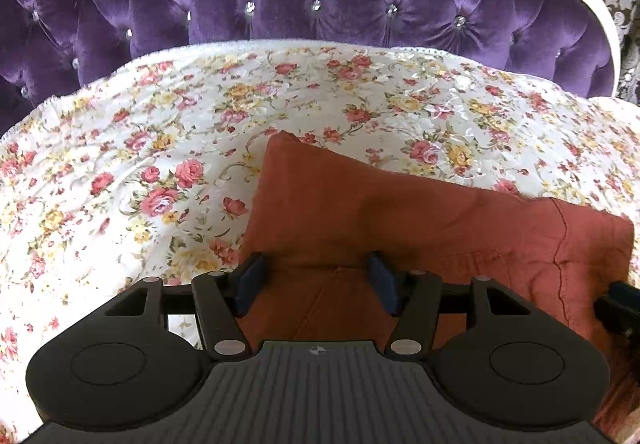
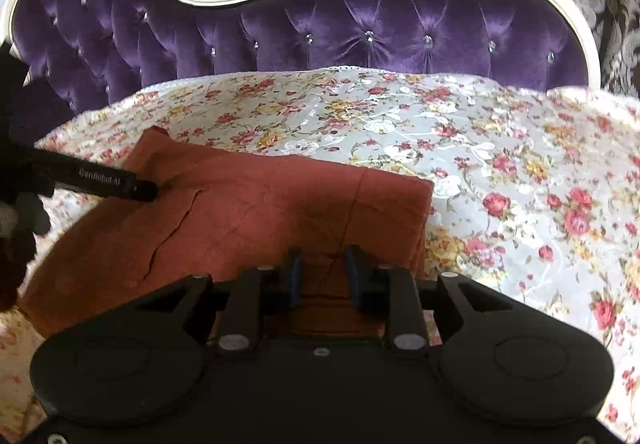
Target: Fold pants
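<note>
Rust-red pants (image 1: pixel 400 212) folded into a block on the flowered bedspread (image 1: pixel 120 172). Left gripper (image 1: pixel 316 276) at the near edge, jaws apart. Right gripper (image 2: pixel 322 270) alongside, jaws parted too. Purple tufted headboard (image 2: pixel 320 32) behind.

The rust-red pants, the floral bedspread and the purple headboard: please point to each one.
rust-red pants (image 1: pixel 420 212), left wrist view, on the flat folded panel.
floral bedspread (image 2: pixel 500 148), right wrist view, on bare cloth.
purple headboard (image 2: pixel 320 28), right wrist view, on tufted velvet.

A bed's floral bedspread (image 1: pixel 140 148) carries rust-red pants (image 1: pixel 420 220), folded and lying flat.
</note>
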